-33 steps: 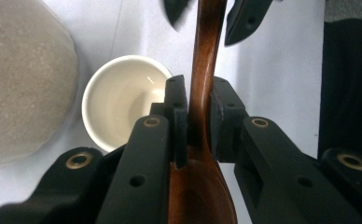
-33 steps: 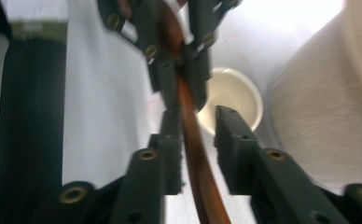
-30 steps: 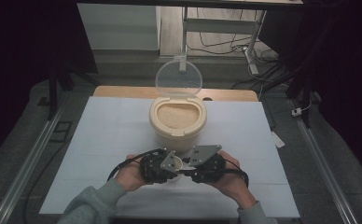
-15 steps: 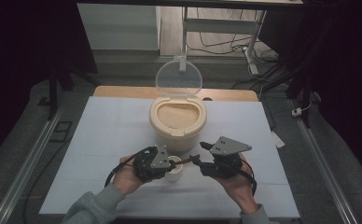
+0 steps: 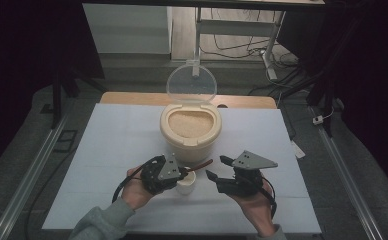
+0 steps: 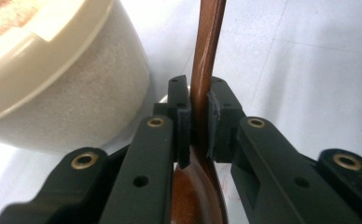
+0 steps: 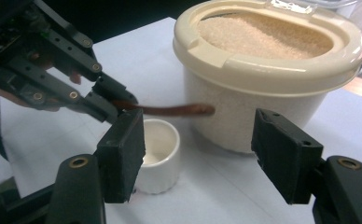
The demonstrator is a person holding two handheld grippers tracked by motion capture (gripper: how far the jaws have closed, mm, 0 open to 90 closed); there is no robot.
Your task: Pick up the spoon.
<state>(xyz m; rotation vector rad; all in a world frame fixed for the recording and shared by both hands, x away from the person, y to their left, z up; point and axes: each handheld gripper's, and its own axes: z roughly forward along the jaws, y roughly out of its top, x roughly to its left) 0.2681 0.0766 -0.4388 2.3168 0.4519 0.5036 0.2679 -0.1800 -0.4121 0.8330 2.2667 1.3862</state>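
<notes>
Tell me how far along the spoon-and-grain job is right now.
Done: the container stands with its lid flipped up, and the left gripper is shut on the brown spoon. In hand: the right gripper has just opened its jaws, nothing between them, beside the white cup. Left: no scooping looks begun; the spoon is outside the container.

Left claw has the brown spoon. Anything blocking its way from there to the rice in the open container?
Nothing visible. The spoon sits clamped in the left claw above the white cup, the container just beyond, lid flipped up.
</notes>
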